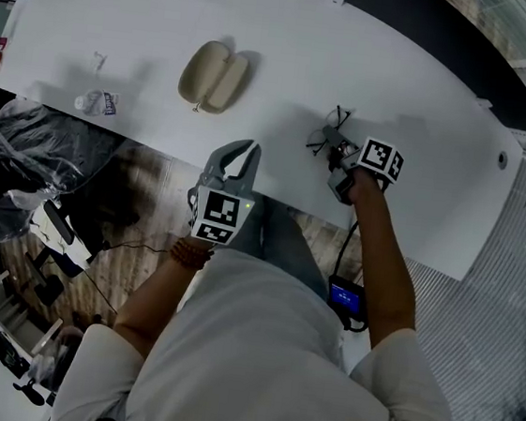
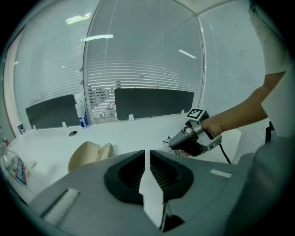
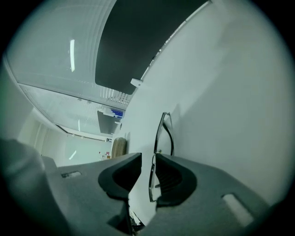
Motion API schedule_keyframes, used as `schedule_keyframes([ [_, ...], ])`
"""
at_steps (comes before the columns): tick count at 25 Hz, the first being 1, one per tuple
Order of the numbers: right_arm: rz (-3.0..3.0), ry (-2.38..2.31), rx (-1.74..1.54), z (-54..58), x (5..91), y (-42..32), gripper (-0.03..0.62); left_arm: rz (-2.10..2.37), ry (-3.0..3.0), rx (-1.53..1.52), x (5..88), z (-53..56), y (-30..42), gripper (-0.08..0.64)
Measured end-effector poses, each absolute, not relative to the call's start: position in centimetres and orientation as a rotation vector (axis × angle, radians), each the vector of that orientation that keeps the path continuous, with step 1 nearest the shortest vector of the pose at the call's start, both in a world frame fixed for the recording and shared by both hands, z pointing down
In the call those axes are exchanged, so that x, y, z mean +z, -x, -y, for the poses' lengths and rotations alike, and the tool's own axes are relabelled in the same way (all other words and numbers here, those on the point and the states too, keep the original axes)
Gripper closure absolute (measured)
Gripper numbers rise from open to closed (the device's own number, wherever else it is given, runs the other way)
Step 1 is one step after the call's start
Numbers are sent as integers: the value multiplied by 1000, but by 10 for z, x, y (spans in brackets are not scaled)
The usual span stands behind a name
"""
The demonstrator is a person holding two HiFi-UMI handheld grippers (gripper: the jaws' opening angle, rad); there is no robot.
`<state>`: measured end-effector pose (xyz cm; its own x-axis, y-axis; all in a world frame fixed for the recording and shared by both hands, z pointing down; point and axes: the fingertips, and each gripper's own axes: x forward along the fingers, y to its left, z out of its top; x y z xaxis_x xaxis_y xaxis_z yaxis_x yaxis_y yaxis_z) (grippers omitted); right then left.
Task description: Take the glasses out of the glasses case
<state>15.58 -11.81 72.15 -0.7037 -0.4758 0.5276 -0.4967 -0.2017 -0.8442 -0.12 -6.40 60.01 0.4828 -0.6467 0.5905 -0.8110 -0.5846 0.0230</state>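
While the glasses (image 1: 331, 133) lie on the tabletop (image 1: 425, 110), well apart from the glasses case (image 1: 214, 77), the right claw (image 3: 148, 161) parted around them and the left claw (image 2: 147, 156) closed empty, the job looks done.

The head view is dim and cool. The white tabletop (image 1: 290, 57) is its brightest area, lit evenly from above. Soft, faint shadows lie beside the case (image 1: 214, 77) and the glasses (image 1: 330, 135). The floor (image 1: 141, 200) at lower left is dark. Both gripper views are fisheye, with black corners and bent straight lines. Light strips (image 2: 98, 37) show bright on the glass wall (image 2: 143, 60). The 2 near foregrounds are soft.
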Motion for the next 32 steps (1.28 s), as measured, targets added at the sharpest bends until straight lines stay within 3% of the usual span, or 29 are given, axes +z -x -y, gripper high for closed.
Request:
schedule_keyframes([
  [15, 1830, -1245, 2015, 106, 719, -182, 431, 1236, -2453, 772, 589, 59, -7, 525],
  [18, 1777, -1253, 2173, 103, 718, -183, 395, 1226, -2461, 777, 586, 58, -7, 526],
  [22, 1706, -1227, 2472, 101, 719, -188, 393, 1220, -2475, 767, 578, 60, -12, 526],
  [25, 1703, -1246, 2523, 99, 719, -192, 400, 1210, -2488, 768, 576, 62, -15, 526],
  [32, 1796, -1229, 1927, 81, 728, -191, 399, 1200, -2489, 787, 574, 59, -13, 528],
])
